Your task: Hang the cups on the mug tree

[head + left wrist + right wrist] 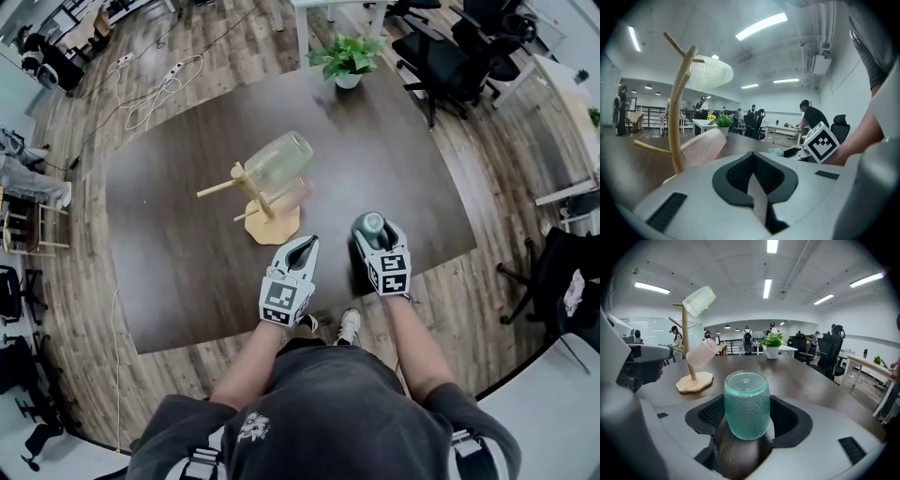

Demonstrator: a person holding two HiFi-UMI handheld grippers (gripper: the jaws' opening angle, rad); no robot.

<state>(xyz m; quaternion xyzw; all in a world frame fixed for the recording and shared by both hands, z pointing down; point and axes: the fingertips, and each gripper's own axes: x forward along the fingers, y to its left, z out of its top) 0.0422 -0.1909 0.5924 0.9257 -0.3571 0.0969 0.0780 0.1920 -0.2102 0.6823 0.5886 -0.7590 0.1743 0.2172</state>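
Teal cup (746, 404) upturned between right claw's (376, 228) spread jaws, ungripped; left claw (304, 246) closed, empty; both held low over table (187, 281).

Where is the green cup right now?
In the right gripper view the green cup stands on the table, between the right gripper's open jaws; the mug tree is farther back on its left.

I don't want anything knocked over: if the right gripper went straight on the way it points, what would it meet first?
The upturned green cup, standing on the table between the open jaws of the right gripper, apparently not yet gripped.
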